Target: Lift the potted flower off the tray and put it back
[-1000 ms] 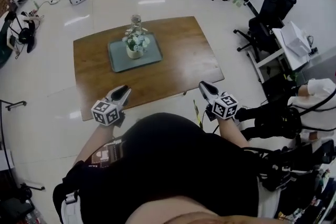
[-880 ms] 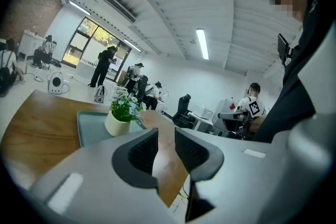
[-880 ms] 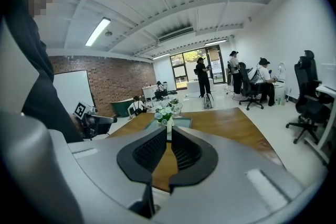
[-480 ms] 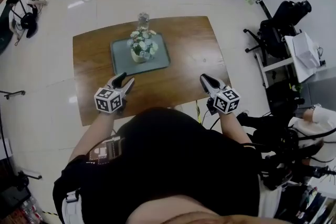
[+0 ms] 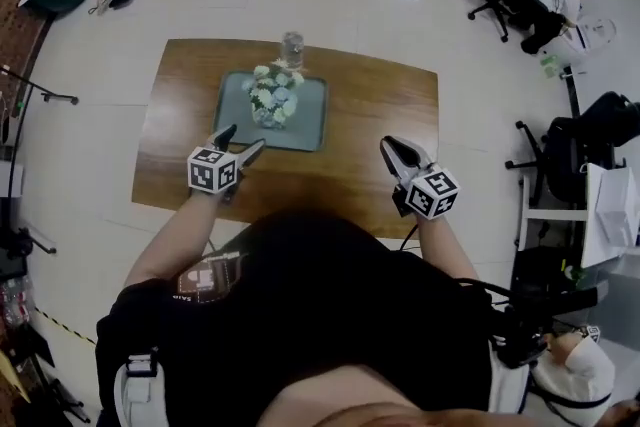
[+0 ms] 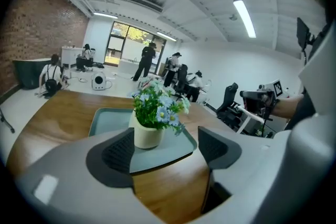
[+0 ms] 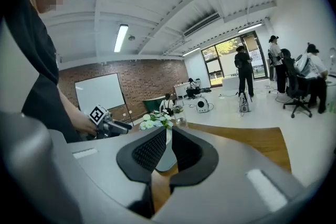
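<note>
Left tongs [image 5: 244, 139] nearer potted flower [image 5: 272, 102], just opened, right tongs [image 5: 388, 145] closed, both empty, tray [image 6: 105, 119] edge hidden

Wooden table [image 5: 385, 130] with tray [image 5: 306, 122] and glass [image 5: 292, 48]

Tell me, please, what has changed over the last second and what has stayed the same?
The left gripper has moved forward over the table to the near edge of the tray. Its jaws have just been opening, with nothing between them yet. The right gripper also came forward over the table, empty, jaws nearly together. The potted flower stays on the tray, the glass behind it.
</note>
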Demonstrator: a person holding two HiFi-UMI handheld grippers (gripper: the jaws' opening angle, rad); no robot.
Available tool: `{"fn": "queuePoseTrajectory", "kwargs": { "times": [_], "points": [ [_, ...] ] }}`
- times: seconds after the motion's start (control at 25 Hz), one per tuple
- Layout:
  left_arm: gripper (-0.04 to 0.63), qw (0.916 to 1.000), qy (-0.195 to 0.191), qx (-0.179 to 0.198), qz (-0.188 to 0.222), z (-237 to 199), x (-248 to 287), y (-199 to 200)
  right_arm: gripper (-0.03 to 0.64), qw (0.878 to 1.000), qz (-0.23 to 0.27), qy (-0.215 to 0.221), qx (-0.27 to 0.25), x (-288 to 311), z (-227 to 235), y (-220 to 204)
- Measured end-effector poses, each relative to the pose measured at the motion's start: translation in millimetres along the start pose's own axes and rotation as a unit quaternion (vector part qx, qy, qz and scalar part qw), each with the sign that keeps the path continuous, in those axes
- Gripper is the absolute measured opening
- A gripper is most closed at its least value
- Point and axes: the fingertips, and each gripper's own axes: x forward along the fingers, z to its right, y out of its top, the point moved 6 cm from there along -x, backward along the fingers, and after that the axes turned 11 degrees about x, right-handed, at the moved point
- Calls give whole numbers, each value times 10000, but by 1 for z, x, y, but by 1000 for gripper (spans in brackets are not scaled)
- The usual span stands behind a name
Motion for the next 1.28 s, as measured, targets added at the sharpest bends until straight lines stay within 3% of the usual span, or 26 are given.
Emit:
{"fn": "queuePoseTrajectory", "kwargs": {
  "times": [0.2, 0.4, 0.6, 0.88, 1.12, 1.28],
  "points": [
    [479, 9986, 257, -78, -465, -5, 33, -18, 49, 9996, -144, 247, 71, 12, 19, -9],
    [559, 9976, 552, 142, -394, -29, 60, -24, 49, 9991, -197, -40, 381, 22, 16, -33],
    [575, 9987, 468, 7, -217, -23, 90, -21, 49, 9976, -365, -110, 577, 25, 2, -57],
    [584, 9961, 876, -114, -64, -18, 125, -15, 49, 9970, -506, -117, 580, 30, 2, -63],
    [584, 9958, 904, 25, -142, -35, 149, -20, 49, 9970, -493, -263, 527, 31, 3, -66],
    [582, 9924, 1196, 121, -246, -47, 157, -24, 49, 9974, -477, -216, 499, 33, 11, -68]
  ]
}}
